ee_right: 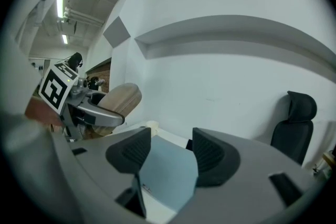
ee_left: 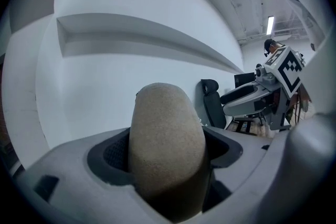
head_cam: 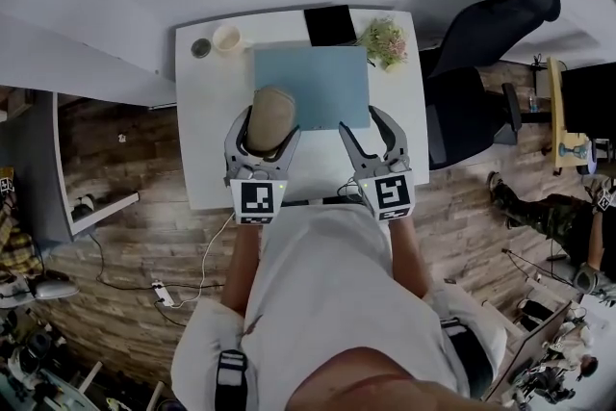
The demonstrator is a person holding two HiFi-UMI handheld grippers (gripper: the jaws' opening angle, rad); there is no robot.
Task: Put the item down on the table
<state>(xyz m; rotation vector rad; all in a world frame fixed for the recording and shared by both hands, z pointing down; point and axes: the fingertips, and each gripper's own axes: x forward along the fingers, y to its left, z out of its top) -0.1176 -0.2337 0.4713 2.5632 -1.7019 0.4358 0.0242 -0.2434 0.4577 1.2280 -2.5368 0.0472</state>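
The left claw (head_cam: 267, 126) squeezes the tan, fuzzy, round-topped block (ee_left: 167, 144), which points straight out along its jaws, with the white table (head_cam: 207, 159) right below, while the right claw (head_cam: 366, 122) is open and empty.

A person wears a white short-sleeved shirt (head_cam: 327, 274), with what may be dark straps (head_cam: 229, 375) low at the sides. The left gripper (head_cam: 265, 125) and right gripper (head_cam: 363, 120) are grey, curved two-jaw shells, each bearing a white cube with a black square marker. Dark ribbed pads (ee_right: 129, 150) line the jaws.
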